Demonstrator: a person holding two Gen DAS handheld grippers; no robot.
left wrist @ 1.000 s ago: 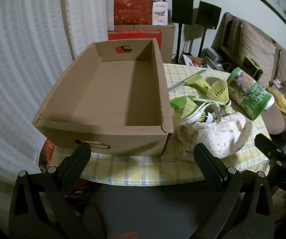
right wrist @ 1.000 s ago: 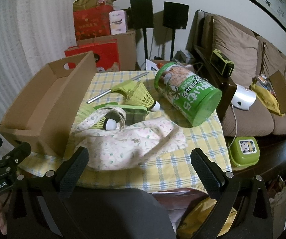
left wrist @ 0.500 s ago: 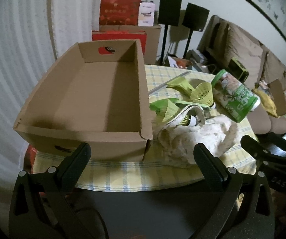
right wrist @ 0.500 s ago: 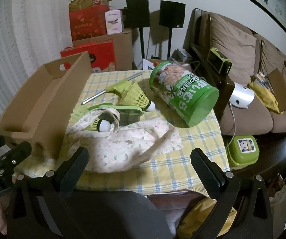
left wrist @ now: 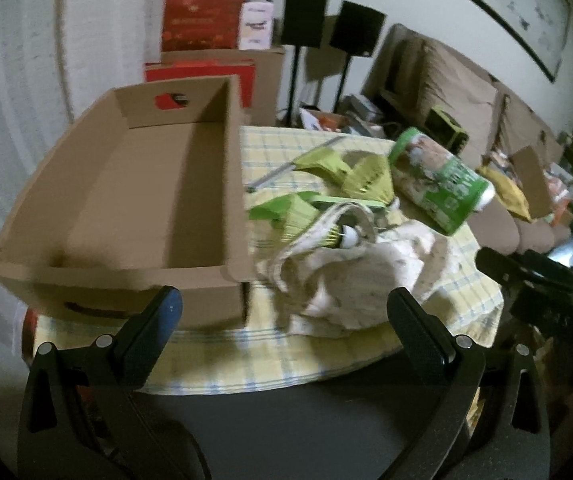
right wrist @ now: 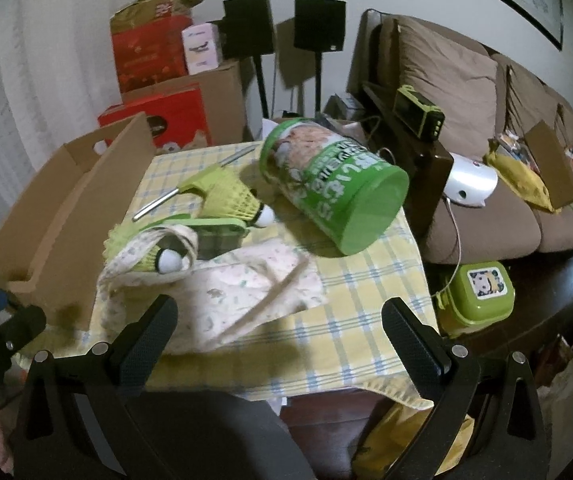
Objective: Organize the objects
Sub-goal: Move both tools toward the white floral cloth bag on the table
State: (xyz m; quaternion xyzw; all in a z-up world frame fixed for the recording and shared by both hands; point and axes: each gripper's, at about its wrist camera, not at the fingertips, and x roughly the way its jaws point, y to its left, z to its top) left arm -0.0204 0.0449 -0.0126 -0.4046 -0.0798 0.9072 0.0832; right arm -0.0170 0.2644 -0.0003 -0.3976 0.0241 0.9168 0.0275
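Since a second ago I've drifted both grippers right and slightly closer to the table; nothing on it has shifted. From the left: the cardboard box (left wrist: pixel 134 200) sits empty on the checked tablecloth (right wrist: pixel 366 320), my left gripper (left wrist: pixel 284 316) spread wide short of its near wall. Beside it lies the floral cloth bag (right wrist: pixel 222 292) over a shuttlecock (right wrist: pixel 166 260), then the green canister (right wrist: pixel 334 192) on its side. My right gripper (right wrist: pixel 278 320), also spread and empty, should pinch bunched fabric, I judge, not the strap.
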